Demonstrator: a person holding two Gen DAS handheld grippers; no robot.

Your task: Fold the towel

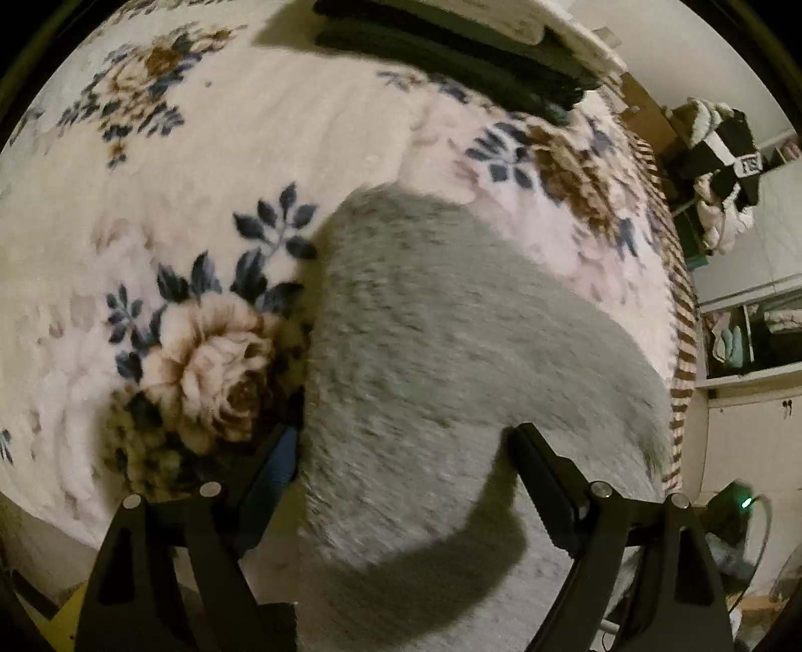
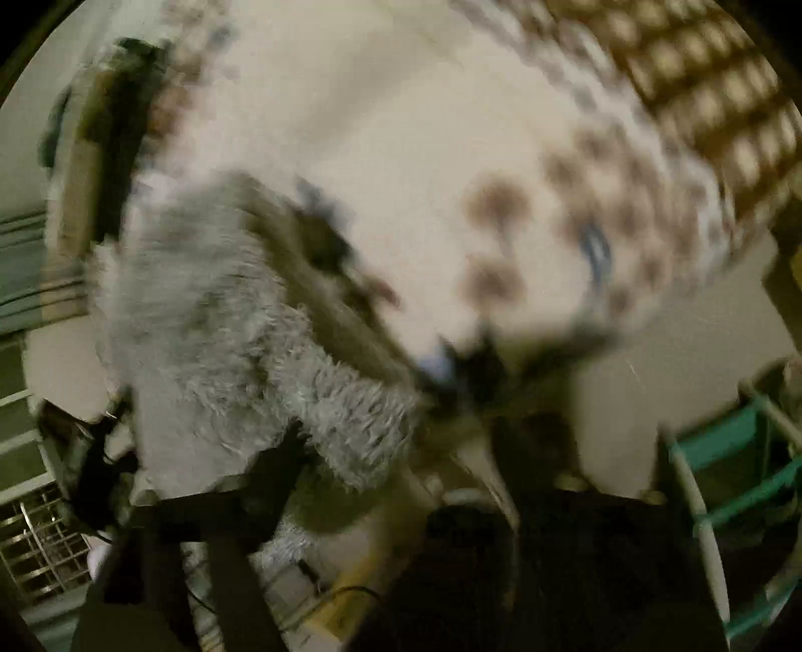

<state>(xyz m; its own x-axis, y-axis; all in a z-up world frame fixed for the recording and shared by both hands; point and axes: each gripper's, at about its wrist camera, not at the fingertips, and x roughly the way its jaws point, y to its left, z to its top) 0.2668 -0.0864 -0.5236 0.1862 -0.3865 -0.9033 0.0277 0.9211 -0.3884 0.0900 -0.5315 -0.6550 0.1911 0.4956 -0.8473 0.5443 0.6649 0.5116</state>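
L gripper (image 1: 401, 441), left wrist view: jaws spread wide, black fingers (image 1: 546, 471) at lower left and lower right of frame w/ a broad gap between. Grey fluffy towel (image 1: 426, 326) fills that gap; the inner edge of each finger sits against or over the pile, but nothing is pinched. Left finger carries a blue pad on its inner face, right at the towel's left edge.

Towel lies on a cream floral blanket (image 1: 210, 150) w/ brown roses and navy leaves, spreading from frame centre down to the bottom edge. A darker shadow crosses its lower part. Striped brown-white blanket border runs down the right side of frame. Dark folded item (image 1: 451, 45) at top centre. Pile of black-and-white clothing (image 1: 722, 150) at upper right; a small white tag on it has dark lettering, too small to read. Green indicator light at lower right.

R gripper (image 2: 401, 451), right wrist view: heavy blur. One dark finger (image 2: 280, 476) at lower left-centre overlaps the towel's (image 2: 225, 326) shaggy edge; other finger is a dark smear at lower right. How far apart they stand and whether cloth is held: can't tell. Towel occupies centre-left of frame, over the blanket (image 2: 401, 125). Teal-and-white rack (image 2: 727, 451) at right edge. No readable writing here.
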